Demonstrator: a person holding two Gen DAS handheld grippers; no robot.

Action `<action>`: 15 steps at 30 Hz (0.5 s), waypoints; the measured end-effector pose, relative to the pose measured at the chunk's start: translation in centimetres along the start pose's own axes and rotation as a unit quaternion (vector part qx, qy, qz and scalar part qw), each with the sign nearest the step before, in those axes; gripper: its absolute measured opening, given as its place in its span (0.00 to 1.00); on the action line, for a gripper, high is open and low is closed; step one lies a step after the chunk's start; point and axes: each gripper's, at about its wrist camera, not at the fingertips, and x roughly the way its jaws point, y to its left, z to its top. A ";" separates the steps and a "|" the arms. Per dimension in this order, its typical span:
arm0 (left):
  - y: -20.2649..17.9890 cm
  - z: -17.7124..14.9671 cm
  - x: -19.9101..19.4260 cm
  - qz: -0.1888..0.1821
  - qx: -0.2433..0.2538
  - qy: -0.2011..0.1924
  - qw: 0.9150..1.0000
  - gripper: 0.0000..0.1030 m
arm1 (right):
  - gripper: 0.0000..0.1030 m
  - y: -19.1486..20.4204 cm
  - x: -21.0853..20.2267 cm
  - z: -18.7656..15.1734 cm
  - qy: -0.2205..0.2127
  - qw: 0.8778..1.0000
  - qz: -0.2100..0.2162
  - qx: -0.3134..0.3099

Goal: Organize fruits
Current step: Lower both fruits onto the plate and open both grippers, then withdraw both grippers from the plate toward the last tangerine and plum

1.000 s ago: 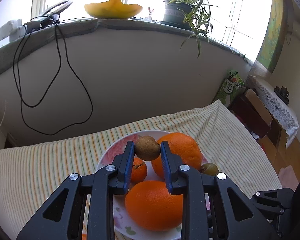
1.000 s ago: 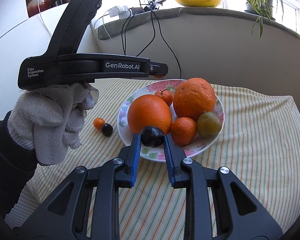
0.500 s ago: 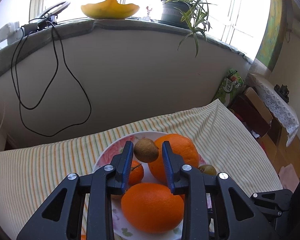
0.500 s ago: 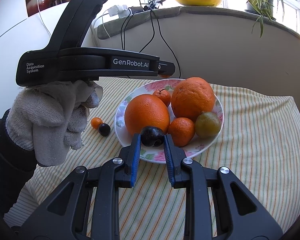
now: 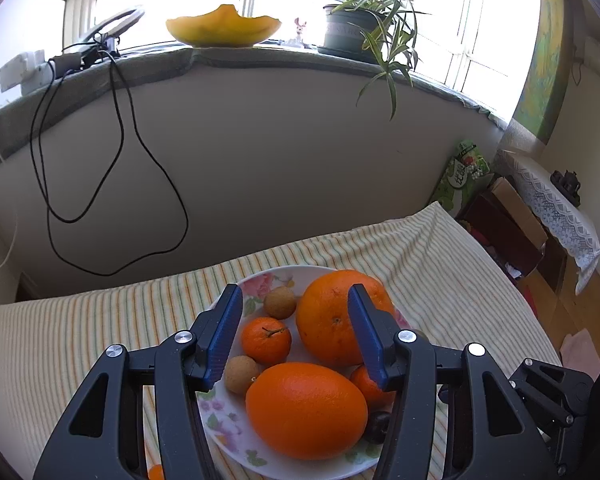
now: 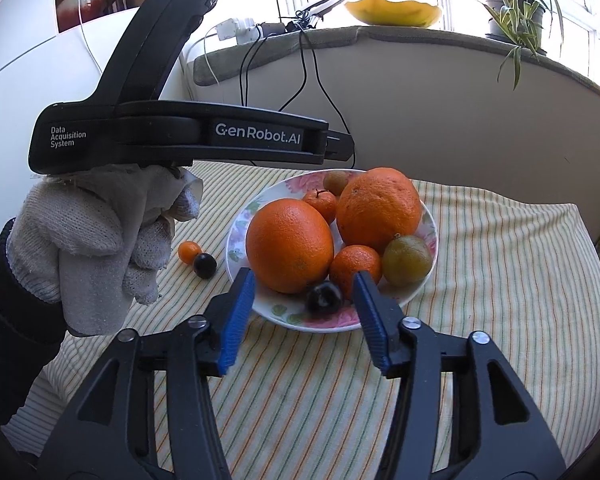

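Note:
A flowered plate (image 5: 236, 432) on the striped cloth holds two big oranges (image 5: 306, 410), mandarins (image 5: 266, 340) and small fruits. My left gripper (image 5: 295, 294) hangs over the plate, jaws opening, nothing pressed between them. A brown longan (image 5: 280, 302) lies loose on the plate below. At the near rim of the plate (image 6: 432, 216) my right gripper (image 6: 304, 278) is opening too. A dark plum (image 6: 324, 297) rests on the plate between its fingers, untouched by the pads. A small orange fruit (image 6: 189, 251) and a dark fruit (image 6: 204, 265) lie on the cloth left of the plate.
A gloved hand (image 6: 92, 236) holds the left gripper's body (image 6: 188, 132) above the table's left side. Behind stands a grey wall with hanging cables (image 5: 116, 200). On the sill are a yellow bowl (image 5: 224, 28) and a potted plant (image 5: 364, 28). Boxes (image 5: 512, 220) stand past the table's right edge.
Both grippers have opened. The longan dropped from the left jaws onto the plate's far side. The dark plum left the right jaws and now sits on the plate's near rim.

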 end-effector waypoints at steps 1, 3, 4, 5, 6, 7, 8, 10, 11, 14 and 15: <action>-0.1 0.0 -0.1 0.001 0.000 -0.001 1.000 0.54 | 0.60 -0.1 -0.2 0.1 -0.002 1.000 0.001 0.000; -0.2 0.0 -0.4 0.002 0.001 -0.004 1.000 0.55 | 0.62 -0.1 -0.4 0.2 -0.006 1.000 -0.001 0.001; -0.2 -0.1 -0.5 0.002 0.002 -0.005 1.000 0.55 | 0.65 -0.1 -0.6 0.3 -0.008 1.000 -0.003 0.002; -0.2 -0.1 -0.7 0.002 0.002 -0.006 1.000 0.55 | 0.67 -0.1 -0.7 0.4 -0.011 1.000 -0.003 0.002; -0.3 -0.1 -0.8 0.003 0.004 -0.006 1.000 0.55 | 0.68 -0.1 -0.8 0.4 -0.013 1.000 -0.003 0.003; -0.3 -0.1 -0.9 0.004 0.005 -0.007 1.000 0.55 | 0.69 0.0 -0.9 0.4 -0.014 1.000 -0.004 0.003; -0.3 -0.1 -1.1 0.005 0.004 -0.008 1.000 0.55 | 0.70 0.0 -1.0 0.4 -0.015 1.000 -0.005 0.003; -0.4 -0.1 -1.4 0.007 0.003 -0.010 1.000 0.59 | 0.71 0.1 -1.2 0.4 -0.017 1.000 -0.005 0.004; -0.4 -0.1 -1.7 0.008 0.003 -0.012 1.000 0.59 | 0.72 0.1 -1.2 0.3 -0.017 1.000 -0.005 0.005; -0.6 -0.3 -2.3 0.012 0.005 -0.017 1.000 0.62 | 0.74 0.3 -1.4 0.3 -0.019 1.000 -0.007 0.006; -0.6 -0.3 -2.5 0.014 0.006 -0.018 1.000 0.66 | 0.75 0.4 -1.4 0.2 -0.020 1.000 -0.008 0.005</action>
